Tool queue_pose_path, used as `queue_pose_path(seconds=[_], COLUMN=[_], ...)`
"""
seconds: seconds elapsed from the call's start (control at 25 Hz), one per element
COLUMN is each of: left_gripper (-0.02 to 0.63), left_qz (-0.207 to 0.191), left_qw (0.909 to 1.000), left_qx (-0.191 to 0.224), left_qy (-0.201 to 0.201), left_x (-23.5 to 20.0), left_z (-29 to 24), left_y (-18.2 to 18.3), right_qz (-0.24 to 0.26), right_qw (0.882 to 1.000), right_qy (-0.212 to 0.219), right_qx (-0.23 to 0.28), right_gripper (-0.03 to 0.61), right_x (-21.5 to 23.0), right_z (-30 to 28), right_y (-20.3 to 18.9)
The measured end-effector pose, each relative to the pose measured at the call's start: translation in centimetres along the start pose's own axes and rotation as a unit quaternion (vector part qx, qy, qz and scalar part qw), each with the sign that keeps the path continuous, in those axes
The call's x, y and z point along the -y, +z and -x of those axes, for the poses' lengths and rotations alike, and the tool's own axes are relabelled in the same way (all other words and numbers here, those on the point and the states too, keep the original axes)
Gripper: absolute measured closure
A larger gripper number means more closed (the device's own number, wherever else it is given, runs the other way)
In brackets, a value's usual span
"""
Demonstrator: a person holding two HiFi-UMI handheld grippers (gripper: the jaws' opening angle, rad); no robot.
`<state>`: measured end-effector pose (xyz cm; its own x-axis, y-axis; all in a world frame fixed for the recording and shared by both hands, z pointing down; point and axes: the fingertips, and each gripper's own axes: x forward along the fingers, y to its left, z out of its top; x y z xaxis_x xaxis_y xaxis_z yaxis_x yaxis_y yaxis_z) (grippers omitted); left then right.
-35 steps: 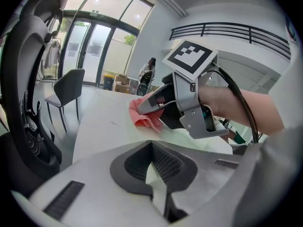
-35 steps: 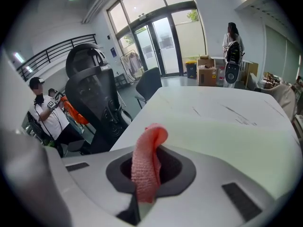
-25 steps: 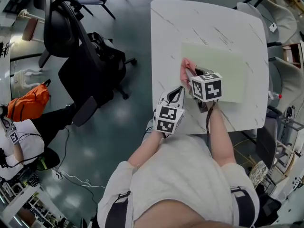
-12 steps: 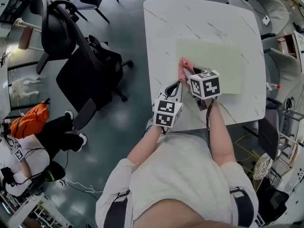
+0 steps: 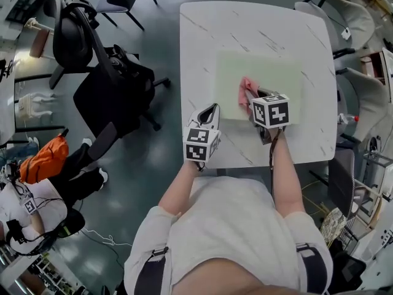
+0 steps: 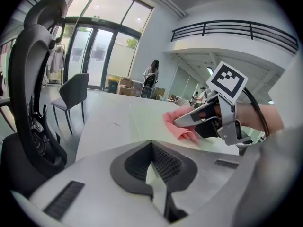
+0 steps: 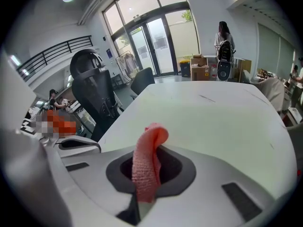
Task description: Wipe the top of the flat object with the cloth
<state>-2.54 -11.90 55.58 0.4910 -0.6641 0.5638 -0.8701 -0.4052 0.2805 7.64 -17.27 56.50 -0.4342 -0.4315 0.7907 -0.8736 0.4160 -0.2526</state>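
R tongs [image 7: 142, 189] clamp cloth [image 7: 147, 155]; L tongs [image 6: 158, 188] prob. closed.

The counter [image 5: 202, 35] is a white top with thin grey veins and rounded corners, standing on a dark, glossy floor [image 5: 153, 158]. One thing lies directly on it: a pale green mat [image 5: 270, 72], flat and rectangular, its long sides running left to right. The mat sits about mid-counter, square to the edges, with bare white top showing all round it, a broader strip at the far side and at the left
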Motion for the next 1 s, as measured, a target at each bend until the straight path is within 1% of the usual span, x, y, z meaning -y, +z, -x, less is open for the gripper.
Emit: queue_pose_path(seconds=[0.36, 0.48, 0.68, 1.0], left_gripper=[0.601, 0.601, 0.601, 0.601], left_qz=[0.008, 0.002, 0.008, 0.005], left_qw=[0.9993, 0.9989, 0.9982, 0.9974], left_qx=[0.012, 0.012, 0.016, 0.014], left_qy=[0.034, 0.045, 0.057, 0.070], left_x=[-0.2, -0.1, 0.1, -0.1], left_z=[0.0, 0.0, 0.0, 0.0], left_y=[0.0, -0.1, -0.1, -0.1], right_qz=[-0.005, -0.008, -0.017, -0.032], right_qw=[1.000, 1.000, 1.000, 0.999], right_qy=[-0.002, -0.008, -0.018, -0.041], right_qx=[0.009, 0.011, 0.013, 0.018], right_gripper=[0.548, 0.548, 0.548, 0.548], right_x=[5.4, 7.3, 10.2, 13.9], right_z=[2.8, 3.7, 5.3, 7.4], right_y=[-1.6, -2.2, -3.2, -4.2])
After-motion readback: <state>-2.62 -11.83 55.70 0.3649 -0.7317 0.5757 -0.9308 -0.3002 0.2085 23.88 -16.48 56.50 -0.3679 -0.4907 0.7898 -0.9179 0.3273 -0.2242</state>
